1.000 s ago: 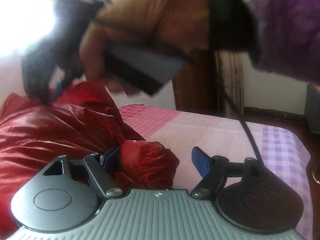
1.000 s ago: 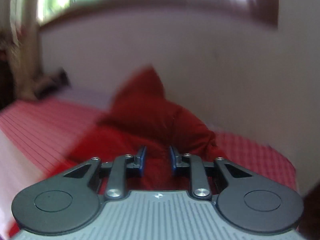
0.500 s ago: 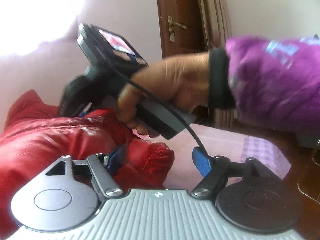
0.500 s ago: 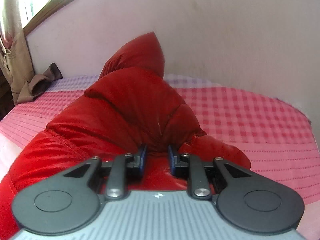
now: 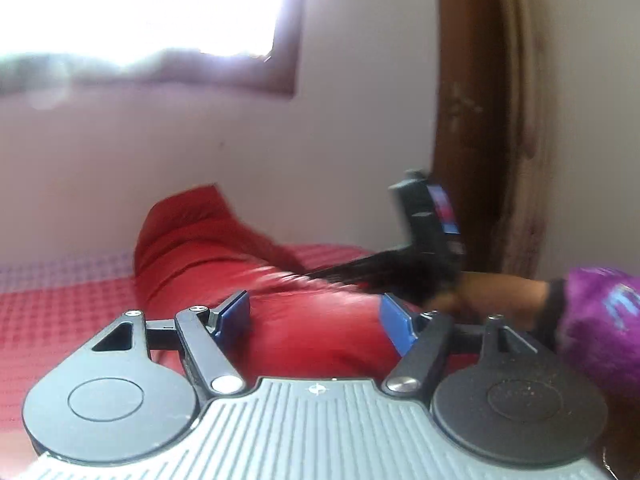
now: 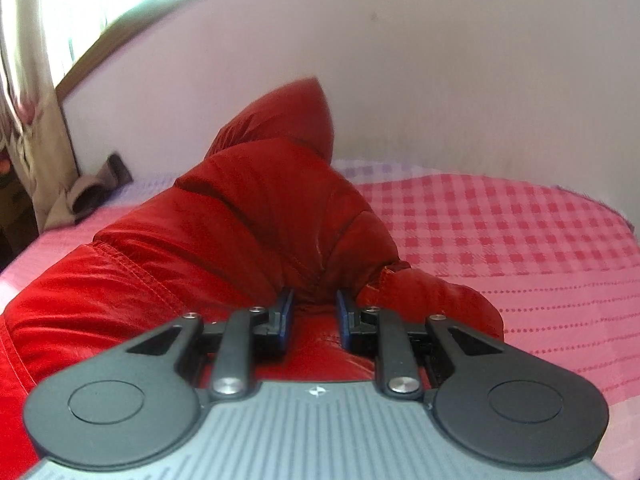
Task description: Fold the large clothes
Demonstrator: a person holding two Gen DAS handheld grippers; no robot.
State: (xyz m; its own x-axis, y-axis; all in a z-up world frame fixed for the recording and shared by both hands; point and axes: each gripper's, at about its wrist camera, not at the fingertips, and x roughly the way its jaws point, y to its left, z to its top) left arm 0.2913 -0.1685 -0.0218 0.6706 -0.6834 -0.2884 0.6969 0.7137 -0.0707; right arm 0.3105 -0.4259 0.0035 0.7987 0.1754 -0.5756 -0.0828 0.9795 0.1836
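The right hand-held gripper is clamped on a pinched fold of the red puffer jacket, its blue pads narrow with shiny fabric bunched between them. The jacket lies heaped on the bed, just ahead of and under this gripper, one pointed part standing up toward the wall. The left hand-held gripper has its jaws wide and closing, the jacket showing in the gap, the pads not pressing it. A purple sleeve is at the right.
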